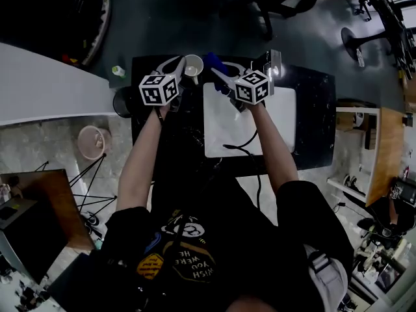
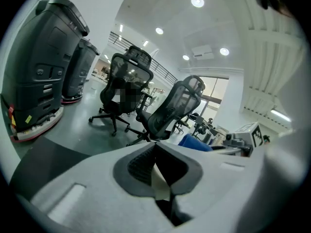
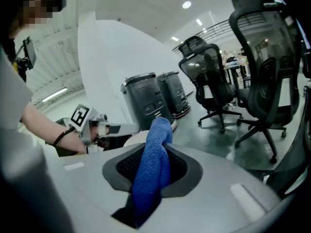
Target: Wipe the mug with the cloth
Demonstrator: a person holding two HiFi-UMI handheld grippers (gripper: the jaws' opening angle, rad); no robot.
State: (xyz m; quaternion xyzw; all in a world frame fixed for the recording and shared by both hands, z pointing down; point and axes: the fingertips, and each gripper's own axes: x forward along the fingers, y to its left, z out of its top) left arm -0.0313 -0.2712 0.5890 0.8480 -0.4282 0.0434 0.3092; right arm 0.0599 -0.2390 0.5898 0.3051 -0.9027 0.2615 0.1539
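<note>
open office floor with chairs [image 2: 170, 110], dark table [image 1: 312, 109] with a white mat [image 1: 221, 129]. left gripper [image 1: 181, 64] is clenched on the mug [image 1: 193, 67], only a cream sliver of it [image 2: 160, 186] showing between its pads [image 2: 141, 166]. the mug is held up over the table at 11 o'clock of the mat. right gripper [image 1: 218, 73] grasps the blue cloth [image 1: 212, 61], bunched between its jaws [image 3: 153, 164]. the cloth is at 3 o'clock of the mug, just beside it; contact can't be told.
</note>
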